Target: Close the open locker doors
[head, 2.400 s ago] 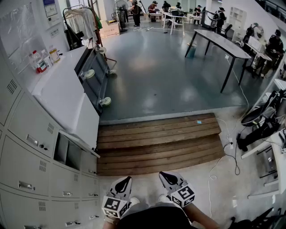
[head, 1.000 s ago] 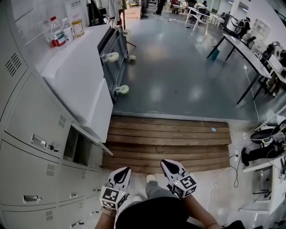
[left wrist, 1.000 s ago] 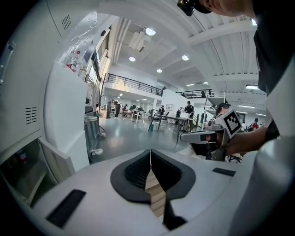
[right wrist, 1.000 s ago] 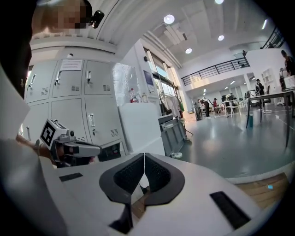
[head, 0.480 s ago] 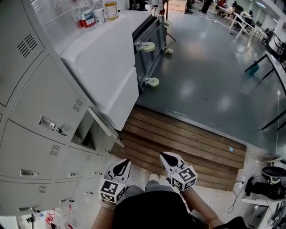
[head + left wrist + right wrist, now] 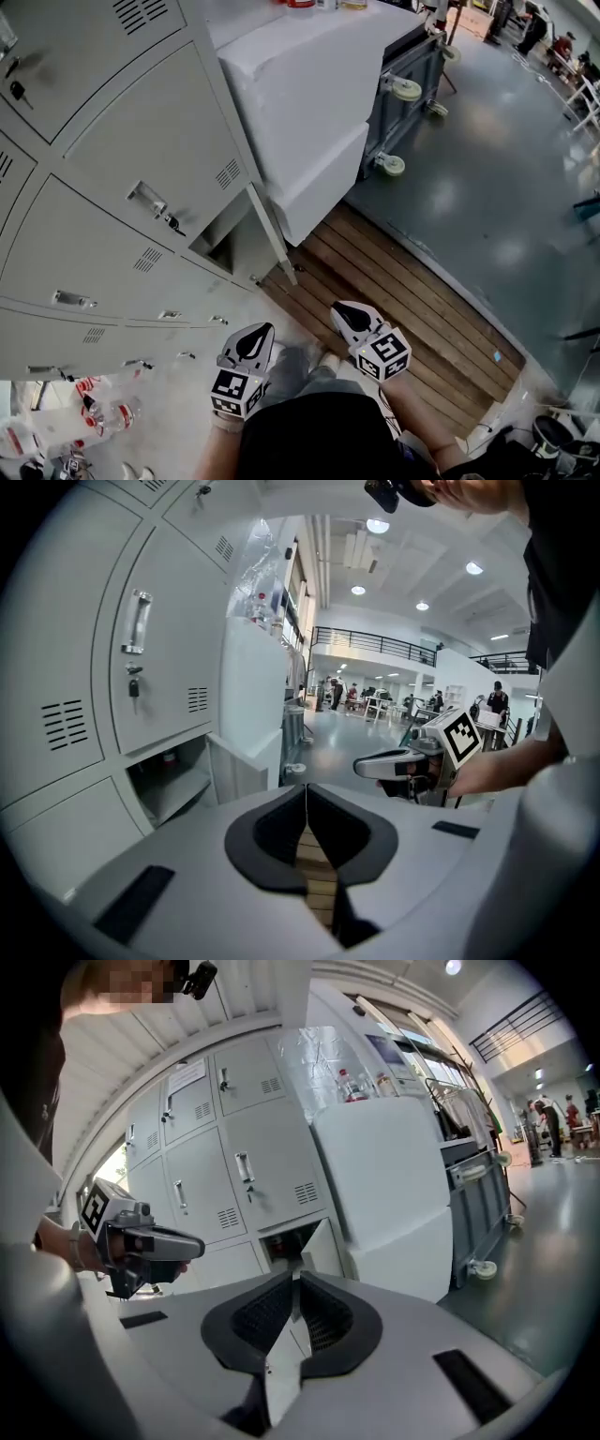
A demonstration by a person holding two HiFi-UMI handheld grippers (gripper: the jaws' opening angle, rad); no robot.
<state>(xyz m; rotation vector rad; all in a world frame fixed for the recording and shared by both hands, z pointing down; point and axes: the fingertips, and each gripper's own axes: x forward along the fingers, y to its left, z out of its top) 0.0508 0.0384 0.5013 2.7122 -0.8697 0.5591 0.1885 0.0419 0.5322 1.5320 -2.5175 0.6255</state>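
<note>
Grey lockers (image 6: 103, 216) line the wall; one low door (image 6: 272, 234) stands upright, sticking out. Left gripper (image 6: 256, 339) and right gripper (image 6: 348, 317) are closed tight, empty.

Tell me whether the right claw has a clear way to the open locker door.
Probably yes. The right claw, shut and empty, points toward the door, which stands ajar ahead of it. Only bare floor shows between them. It is not touching the door yet.

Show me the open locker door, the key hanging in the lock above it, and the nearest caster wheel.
open locker door (image 6: 323, 1244): right gripper view, middle of its panel.
key (image 6: 134, 687): left gripper view, its hanging end.
caster wheel (image 6: 391, 165): head view, the pale wheel disc.
</note>
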